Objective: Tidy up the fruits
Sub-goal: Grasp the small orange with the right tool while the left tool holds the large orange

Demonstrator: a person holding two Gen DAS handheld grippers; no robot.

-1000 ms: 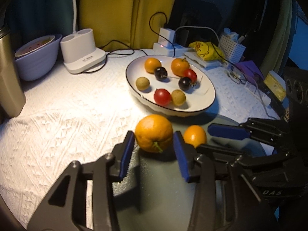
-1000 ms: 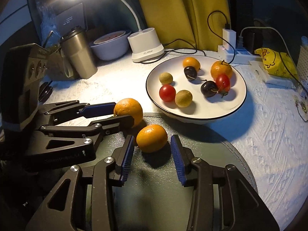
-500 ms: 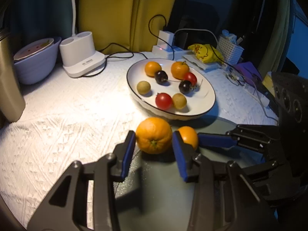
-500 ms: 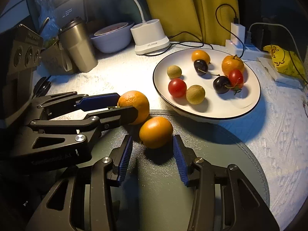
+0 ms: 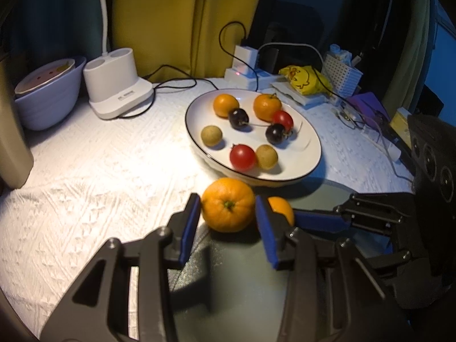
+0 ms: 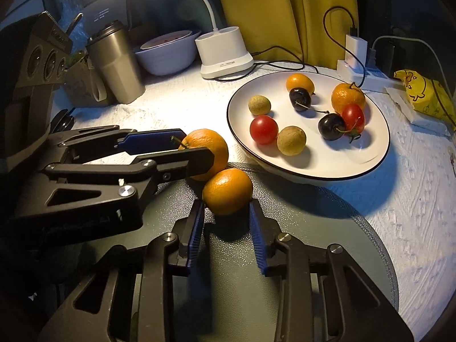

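My left gripper point(image 5: 226, 216) is shut on a large orange point(image 5: 228, 204), which also shows in the right wrist view point(image 6: 212, 149). My right gripper point(image 6: 227, 216) is shut on a smaller orange point(image 6: 227, 191), seen partly behind the left gripper's finger in the left wrist view point(image 5: 282, 209). Both oranges touch each other just in front of a white plate point(image 6: 370, 159) that holds two small oranges, two dark cherries, two red tomatoes and two tan round fruits. Both sit at the edge of a grey round mat point(image 6: 327, 242).
A white lamp base point(image 6: 225, 54), a lavender bowl point(image 6: 166, 54) and a steel tumbler point(image 6: 116, 65) stand at the back left. Chargers and cables point(image 6: 354, 54), a yellow duck packet point(image 6: 419, 91) and a white basket point(image 5: 343, 71) lie behind and right of the plate.
Both grippers have closed in on their oranges and moved slightly forward toward the plate. The two oranges now touch.
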